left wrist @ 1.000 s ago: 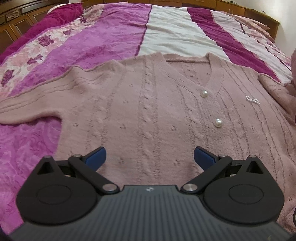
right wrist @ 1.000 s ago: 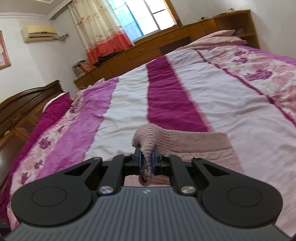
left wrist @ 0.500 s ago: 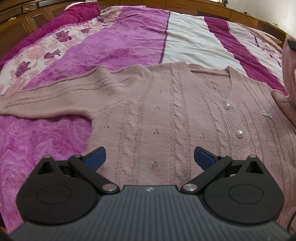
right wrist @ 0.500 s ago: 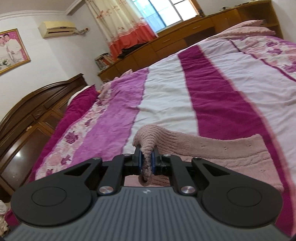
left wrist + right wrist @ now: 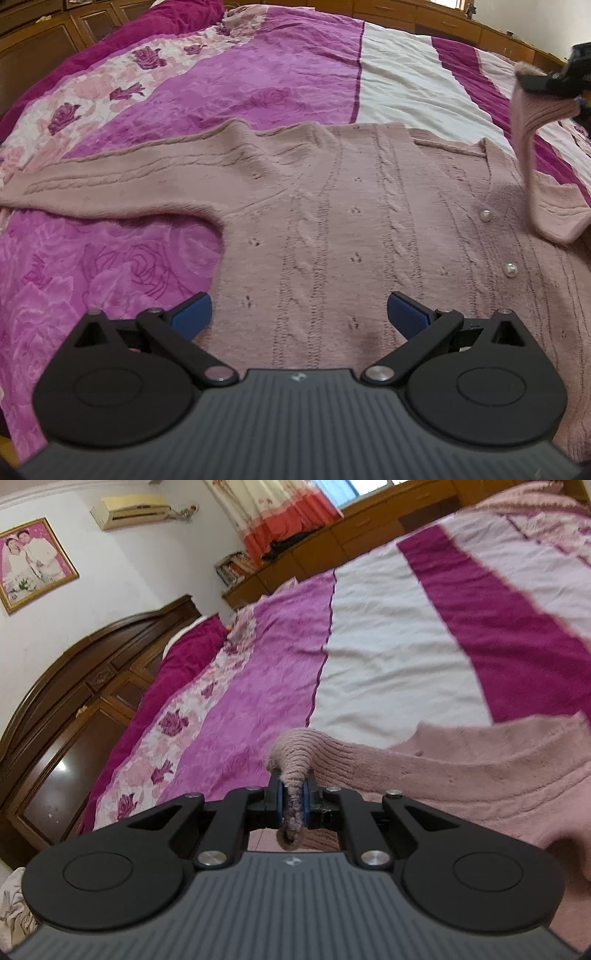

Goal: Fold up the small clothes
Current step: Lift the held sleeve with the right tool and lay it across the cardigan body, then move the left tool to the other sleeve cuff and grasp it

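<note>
Fuzzy pink cable-knit cardigan (image 5: 332, 221) with pearly buttons (image 5: 511, 269) lies flat mid-frame on a magenta-and-white striped bed (image 5: 399, 77), left claw (image 5: 299, 314) spread wide and empty, right claw (image 5: 291, 805) clenched on its ribbed sleeve (image 5: 295, 764), dark wooden headboard (image 5: 92, 672) upper left.

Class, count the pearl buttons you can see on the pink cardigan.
2. One button sits just below the V-neck; the other button lies lower on the same placket of the cardigan. More may be hidden under the lifted sleeve or beyond view.
</note>
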A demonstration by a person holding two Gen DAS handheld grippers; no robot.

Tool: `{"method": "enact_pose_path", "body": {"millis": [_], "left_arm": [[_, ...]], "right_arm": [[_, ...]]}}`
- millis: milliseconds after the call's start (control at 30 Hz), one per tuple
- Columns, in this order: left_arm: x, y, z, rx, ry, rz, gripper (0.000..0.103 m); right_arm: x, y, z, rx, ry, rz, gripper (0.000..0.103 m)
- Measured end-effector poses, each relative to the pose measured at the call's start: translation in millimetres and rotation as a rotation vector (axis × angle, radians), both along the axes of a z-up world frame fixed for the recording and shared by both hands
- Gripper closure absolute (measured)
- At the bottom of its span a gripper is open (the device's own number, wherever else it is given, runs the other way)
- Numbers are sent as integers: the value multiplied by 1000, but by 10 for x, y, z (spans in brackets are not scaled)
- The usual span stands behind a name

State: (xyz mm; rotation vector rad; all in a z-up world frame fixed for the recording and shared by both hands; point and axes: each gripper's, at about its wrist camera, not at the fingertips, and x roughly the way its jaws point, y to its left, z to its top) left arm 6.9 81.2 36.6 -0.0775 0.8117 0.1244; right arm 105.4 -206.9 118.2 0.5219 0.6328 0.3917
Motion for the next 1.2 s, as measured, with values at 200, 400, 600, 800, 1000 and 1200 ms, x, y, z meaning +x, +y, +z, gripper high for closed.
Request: {"method": "enact_pose_path", "body": {"millis": [200, 400, 600, 800, 1000, 1200], "left_arm": [[0, 96, -31, -2, 10, 16, 0], [6, 212, -49, -6, 19, 40, 0], [31, 239, -24, -3, 12, 40, 0], [82, 219, 3, -6, 8, 31, 0], [168, 160, 65, -17, -3, -2, 0], [317, 83, 133, -25, -18, -33, 0]], "right_arm": [[183, 303, -327, 26, 76, 34, 93], [292, 570, -642, 23, 138, 61, 92], [314, 725, -862, -31, 193, 81, 79], [149, 707, -804, -74, 135, 114, 52], [-96, 429, -633, -69, 106, 103, 52], [-414, 2, -570, -121, 106, 52, 52]]}}
